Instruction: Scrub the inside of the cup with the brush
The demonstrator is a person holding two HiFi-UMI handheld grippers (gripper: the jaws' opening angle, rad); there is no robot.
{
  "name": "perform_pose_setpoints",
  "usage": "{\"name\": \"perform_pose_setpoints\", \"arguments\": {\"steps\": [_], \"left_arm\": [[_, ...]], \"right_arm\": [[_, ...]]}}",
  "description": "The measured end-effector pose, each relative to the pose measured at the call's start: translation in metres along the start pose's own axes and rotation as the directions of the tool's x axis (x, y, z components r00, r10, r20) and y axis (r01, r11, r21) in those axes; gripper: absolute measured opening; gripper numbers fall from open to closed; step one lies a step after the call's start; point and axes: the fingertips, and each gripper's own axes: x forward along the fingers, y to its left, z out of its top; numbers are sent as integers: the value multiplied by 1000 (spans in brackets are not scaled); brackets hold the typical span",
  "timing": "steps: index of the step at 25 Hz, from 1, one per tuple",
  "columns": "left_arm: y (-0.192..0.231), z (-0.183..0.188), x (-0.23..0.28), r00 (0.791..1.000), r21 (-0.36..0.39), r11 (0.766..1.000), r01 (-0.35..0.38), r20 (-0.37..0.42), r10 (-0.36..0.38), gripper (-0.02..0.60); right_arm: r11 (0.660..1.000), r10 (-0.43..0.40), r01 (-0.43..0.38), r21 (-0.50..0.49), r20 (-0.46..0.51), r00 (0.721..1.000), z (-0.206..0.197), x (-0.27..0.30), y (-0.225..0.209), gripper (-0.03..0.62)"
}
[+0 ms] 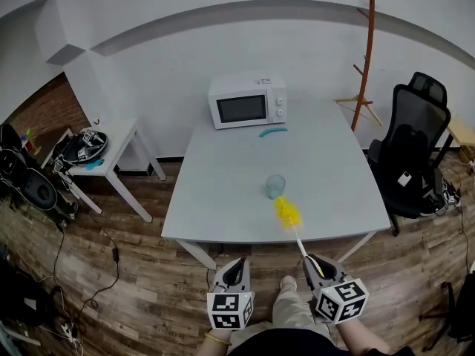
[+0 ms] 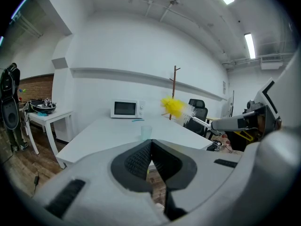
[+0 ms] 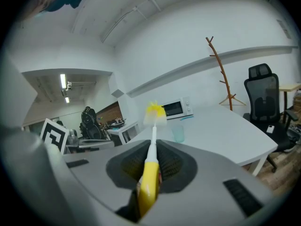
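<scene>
Only the right gripper view shows the right hand-held gripper point(image 3: 153, 144) clamped on the yellow handle of the brush point(image 3: 148, 178). The left gripper view shows the left hand-held gripper point(image 2: 150, 157) pressed shut with nothing between its jaws. In the head view the brush's long axis runs from 5 o'clock to 11 o'clock, bristles leading, and it stops just at 5 o'clock of the cup point(image 1: 275, 186), which stands upright on the counter point(image 1: 223, 199).

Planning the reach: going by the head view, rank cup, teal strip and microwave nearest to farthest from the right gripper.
1. Cup, mid-table, by the brush.
2. Teal strip, farther back.
3. Microwave, far edge, behind the strip.
</scene>
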Motion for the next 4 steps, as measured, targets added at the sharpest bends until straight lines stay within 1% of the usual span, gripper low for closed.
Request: {"name": "perform_pose_setpoints", "arguments": {"steps": [4], "left_arm": [[2,-2,2,1000,-19,1000,-3,-2,3,17]], "right_arm": [[1000,5,-5,-19,8,1000,3,2,1,48]]}}
